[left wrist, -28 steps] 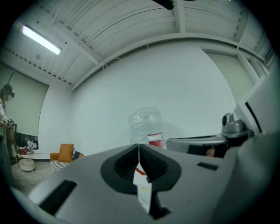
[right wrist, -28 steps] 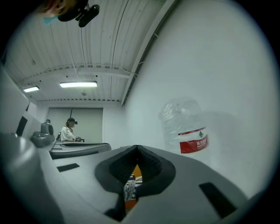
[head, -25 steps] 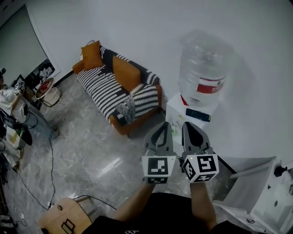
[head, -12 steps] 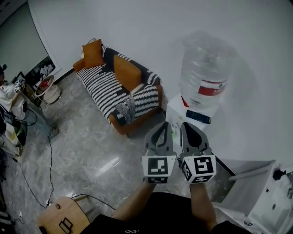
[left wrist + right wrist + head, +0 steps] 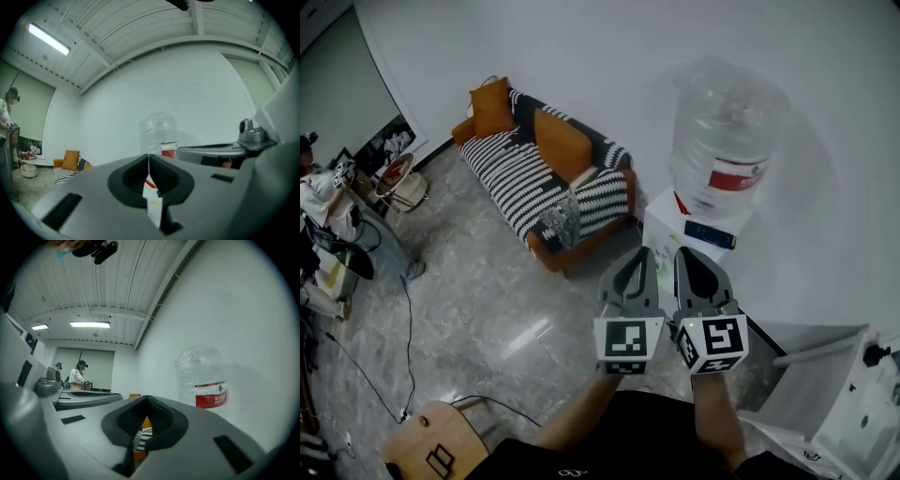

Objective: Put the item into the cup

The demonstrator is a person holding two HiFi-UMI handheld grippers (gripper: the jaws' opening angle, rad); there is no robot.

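No cup and no loose item show in any view. In the head view my left gripper [image 5: 637,258] and right gripper [image 5: 686,258] are held side by side at chest height, pointing level at a white water dispenser [image 5: 694,230]. Both are shut with nothing between the jaws. In the left gripper view the left gripper [image 5: 149,155] has its tips meeting, and a slit of the dispenser shows below them. In the right gripper view the right gripper [image 5: 147,398] is closed the same way, with a strip of the striped sofa behind its slit.
A large clear water bottle [image 5: 724,155] tops the dispenser against the white wall. A black-and-white striped sofa [image 5: 548,183] with orange cushions stands at left. A white table [image 5: 853,403] is at lower right, a wooden chair [image 5: 431,450] at lower left, and a person [image 5: 323,202] at far left.
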